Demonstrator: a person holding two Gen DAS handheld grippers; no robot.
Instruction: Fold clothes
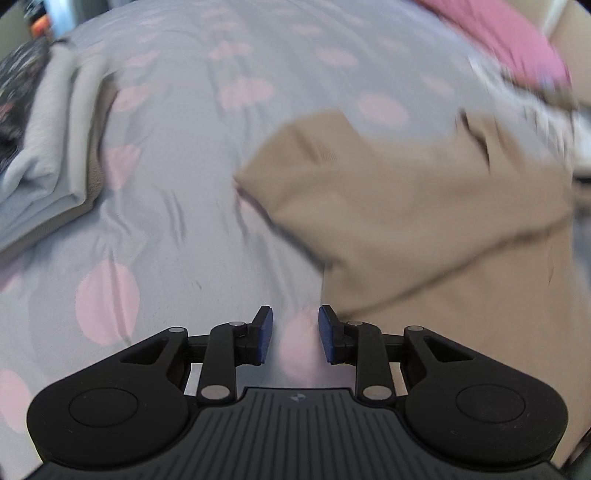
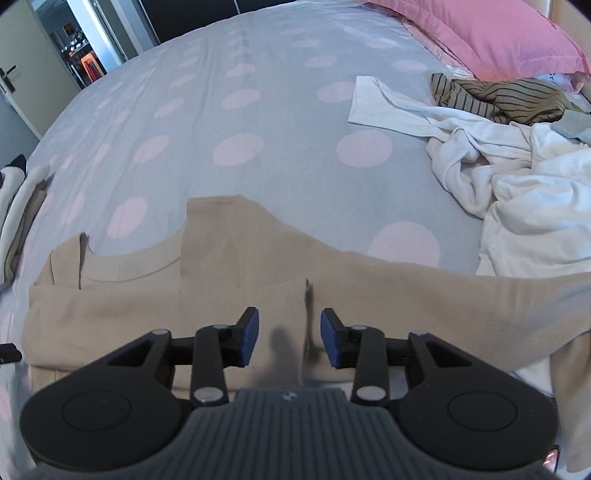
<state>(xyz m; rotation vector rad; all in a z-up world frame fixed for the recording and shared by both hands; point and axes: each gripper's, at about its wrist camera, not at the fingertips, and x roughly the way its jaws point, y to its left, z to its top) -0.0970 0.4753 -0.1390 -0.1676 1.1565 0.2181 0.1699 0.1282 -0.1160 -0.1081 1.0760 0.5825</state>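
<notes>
- The left claw (image 1: 295,334) is pointing steeply down over the bed (image 1: 184,206), its blue pads (image 1: 265,334) standing apart with nothing between them; only the grey sheet and one of its pink dots are showing in the gap
- The right claw (image 2: 289,338) is also tilting down, hovering over the beige top (image 2: 229,295), spread open, with a fold edge of the fabric lying under the gap and not pinched by the pads (image 2: 248,334)
- The beige top (image 1: 424,221) is lying flat on the bed (image 2: 221,110), partly folded: its neckline is facing the far-left side in the right wrist view, and its long axis is running across that picture from left to right, a sleeve stretching off toward the right edge
- In the left wrist view, which is blurred, the top is sitting just to the right of the claw
- A stack of folded grey clothes (image 1: 48,155) is resting at the left edge of the bed
- A heap of white garments (image 2: 498,166) and a striped olive piece (image 2: 498,96) are lying at the far right, near a pink pillow (image 2: 498,33), well apart from both claws
</notes>
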